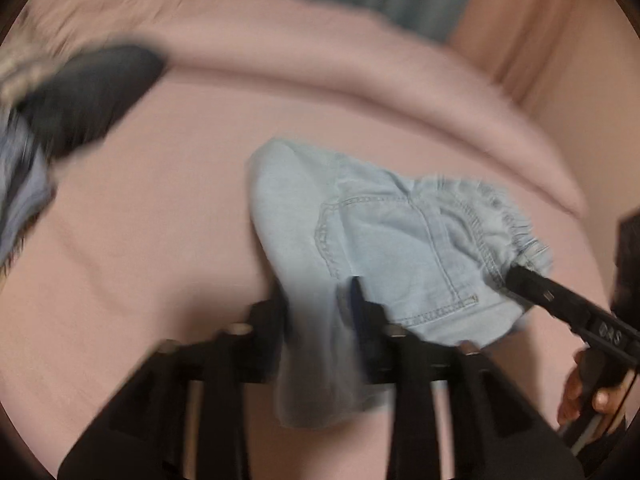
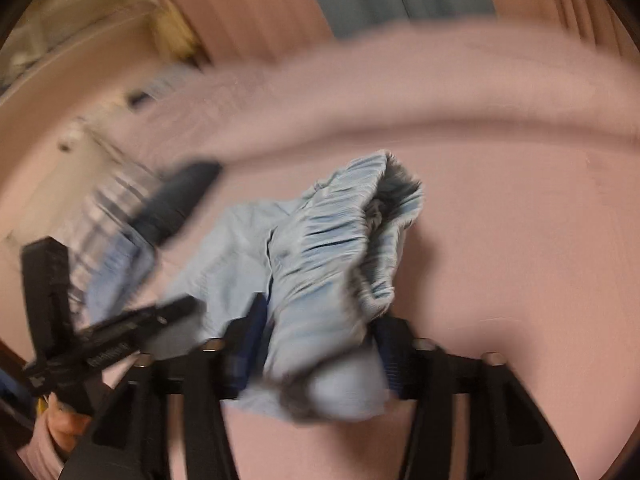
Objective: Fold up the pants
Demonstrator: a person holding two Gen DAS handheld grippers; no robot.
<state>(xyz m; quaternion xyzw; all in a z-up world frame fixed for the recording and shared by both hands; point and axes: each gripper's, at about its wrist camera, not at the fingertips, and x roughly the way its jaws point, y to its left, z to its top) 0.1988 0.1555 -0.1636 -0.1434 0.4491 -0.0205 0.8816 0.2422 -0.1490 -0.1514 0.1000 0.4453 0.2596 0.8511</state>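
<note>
Both claws grip the pants (image 1: 384,240) over the bed (image 1: 140,260): left claw (image 1: 320,320) pinches fabric at 6 o'clock, right claw (image 2: 316,344) clamps the bunched waistband. Step: lifting and carrying. Next: spread flat.

Two close wrist views, angled down, sharing pants (image 1: 384,248).

I can't make out the dark smeared shape (image 1: 86,98) at far left, and cloth from the pants (image 1: 320,360) hides where my left jaws meet it.
</note>
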